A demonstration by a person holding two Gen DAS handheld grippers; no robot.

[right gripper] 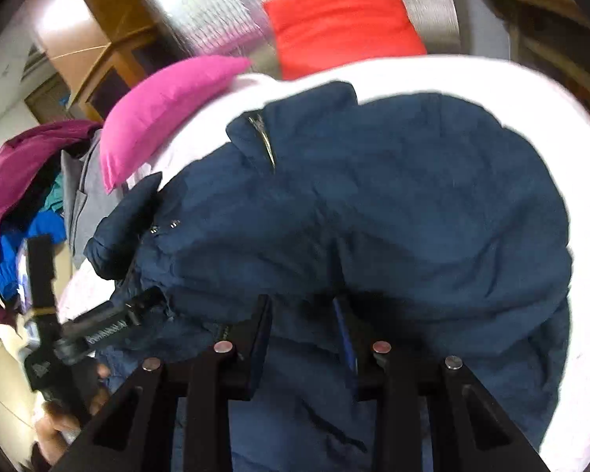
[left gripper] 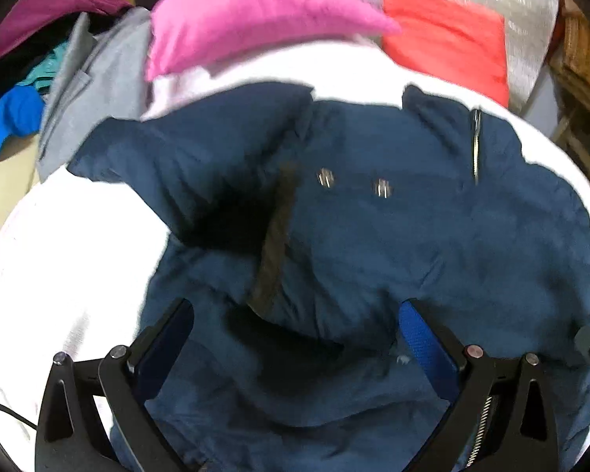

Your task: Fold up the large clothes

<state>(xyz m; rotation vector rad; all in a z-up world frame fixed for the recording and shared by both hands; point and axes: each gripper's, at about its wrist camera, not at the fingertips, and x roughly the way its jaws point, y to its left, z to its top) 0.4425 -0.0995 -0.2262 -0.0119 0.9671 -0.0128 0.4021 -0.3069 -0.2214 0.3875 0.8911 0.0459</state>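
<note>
Navy jacket (left gripper: 393,228) spread on white bed (left gripper: 59,244), collar and zipper pointing toward pink pillow (left gripper: 247,19) and red pillow (left gripper: 448,35), long axis running away from both cameras. Bare sheet along left and far edges. Puffy, creased, 2 metal snaps showing. Left gripper (left gripper: 295,338) spread wide over fabric; right gripper (right gripper: 305,322) narrowed, pinching a jacket fold.

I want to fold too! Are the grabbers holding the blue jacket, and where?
The right gripper pinches a fold of the navy jacket near its bottom edge. The left gripper is open over the jacket, holding nothing.
</note>
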